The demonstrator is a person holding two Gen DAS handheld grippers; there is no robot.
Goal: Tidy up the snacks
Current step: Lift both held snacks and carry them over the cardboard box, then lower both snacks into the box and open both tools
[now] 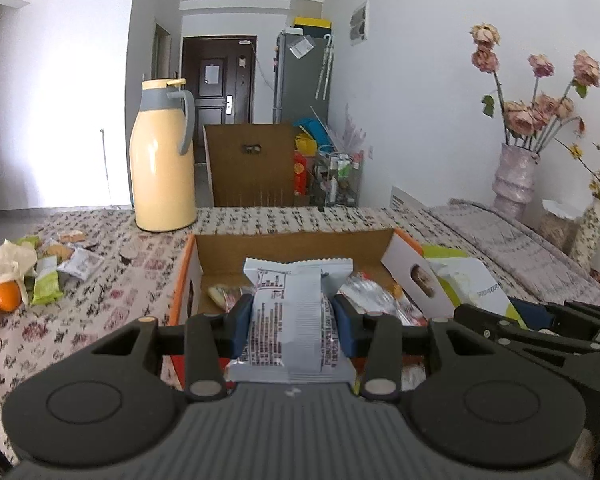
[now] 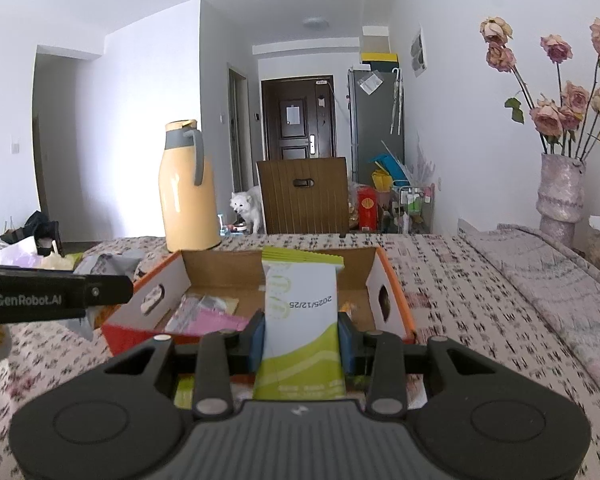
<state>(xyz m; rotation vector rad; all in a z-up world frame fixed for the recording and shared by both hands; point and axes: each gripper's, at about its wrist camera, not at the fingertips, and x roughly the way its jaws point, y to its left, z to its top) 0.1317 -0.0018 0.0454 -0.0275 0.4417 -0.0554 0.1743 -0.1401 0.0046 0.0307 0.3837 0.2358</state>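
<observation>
My left gripper (image 1: 292, 322) is shut on a grey-white snack packet (image 1: 290, 312) and holds it over the near edge of an open orange-and-white cardboard box (image 1: 188, 276) that holds several wrapped snacks. My right gripper (image 2: 302, 338) is shut on a green-and-white snack packet (image 2: 302, 320) over the same box (image 2: 392, 280). That packet (image 1: 476, 284) and the right gripper (image 1: 540, 316) show at the right of the left wrist view. The left gripper's body (image 2: 56, 300) shows at the left of the right wrist view.
A yellow thermos jug (image 1: 164, 160) stands behind the box on the patterned tablecloth (image 1: 100, 320). Loose snack packets (image 1: 60, 268) and oranges (image 1: 0, 300) lie at the left. A vase of dried roses (image 1: 516, 176) stands at the right. A chair (image 2: 304, 196) and a white dog (image 2: 248, 206) are beyond the table.
</observation>
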